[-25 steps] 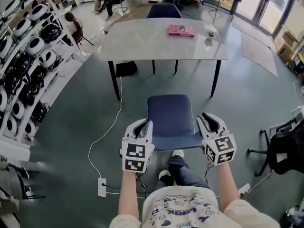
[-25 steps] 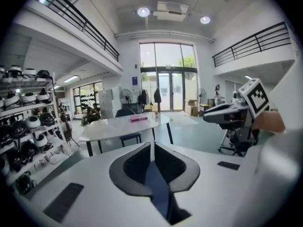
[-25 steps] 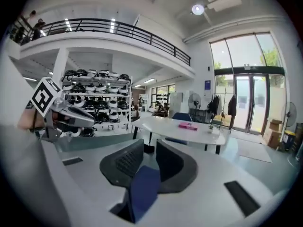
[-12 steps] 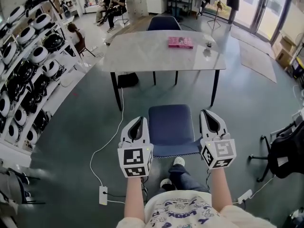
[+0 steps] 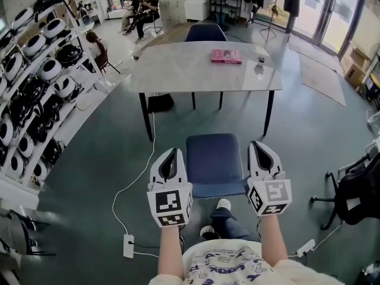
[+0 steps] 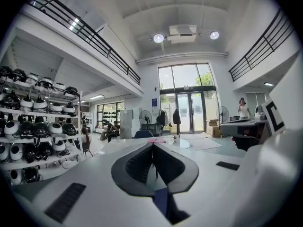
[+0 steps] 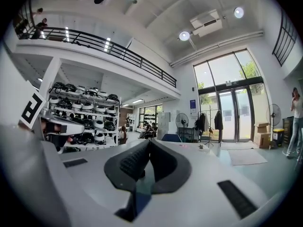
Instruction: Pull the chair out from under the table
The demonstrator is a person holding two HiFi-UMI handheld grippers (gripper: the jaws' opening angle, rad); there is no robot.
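Overhead, in the head view, the blue chair is being shown standing clear of the grey table, just in front of the person's legs, its seat being flanked by the left gripper and the right gripper; a pink box is being borne on the tabletop, and a white power strip is lying on the floor at the left. In the left gripper view, the left gripper is being held with its jaws shut tip to tip on nothing, the table being seen beyond them. In the right gripper view, the right gripper is likewise being held with its jaws closed and empty
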